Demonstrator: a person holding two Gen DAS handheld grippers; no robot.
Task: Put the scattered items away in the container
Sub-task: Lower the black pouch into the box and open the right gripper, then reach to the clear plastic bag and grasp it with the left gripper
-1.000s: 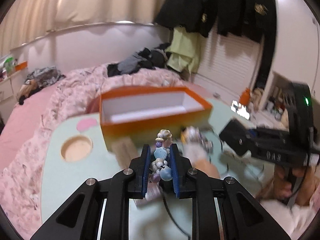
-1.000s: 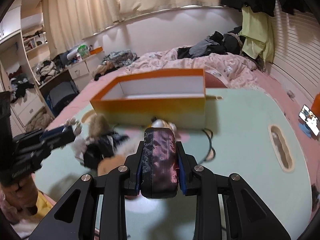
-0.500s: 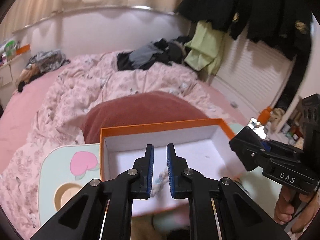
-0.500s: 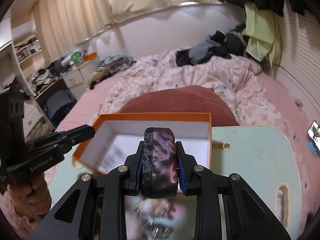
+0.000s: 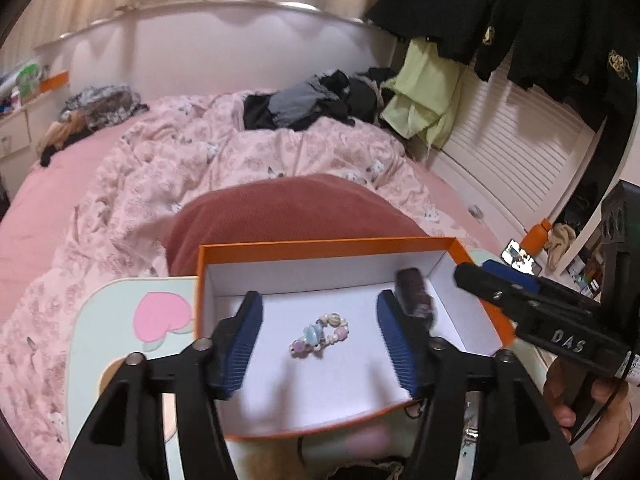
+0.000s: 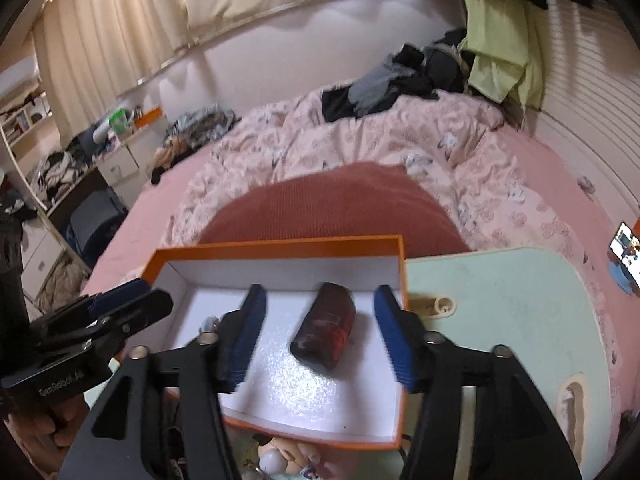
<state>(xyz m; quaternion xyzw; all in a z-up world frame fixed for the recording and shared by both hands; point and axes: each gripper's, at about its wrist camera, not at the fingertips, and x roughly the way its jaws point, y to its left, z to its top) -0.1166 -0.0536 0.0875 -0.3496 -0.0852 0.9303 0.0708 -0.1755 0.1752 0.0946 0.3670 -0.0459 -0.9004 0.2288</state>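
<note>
Both drops are under way at once, so the step in hand is the release into the orange box (image 5: pixel 320 246), which sits on the pale green table (image 6: pixel 500 300) at the edge of the bed. On the left, the left tool (image 5: pixel 320 332) hangs over the box with its jaws opening and nothing between the blue pads; the beaded bracelet (image 5: pixel 320 334) lies loose on the white floor of the box, straight below the gap. A hand (image 6: pixel 52 432) grips that tool's handle at the lower left of the right wrist view. To the right, the right tool (image 6: pixel 320 334) is likewise tilted down over the box, its jaws opening, and the dark red pouch (image 6: pixel 326 330) sits between the pads without touching either; it looks blurred in the left wrist view, so it may not have settled. More scattered items, among them a small figurine (image 6: pixel 280 456), show only partly below the near wall of the box. The next move, as I judge it, calls for both tools to draw back clear of the near wall, then tip down toward those remaining things and choose one each.
</note>
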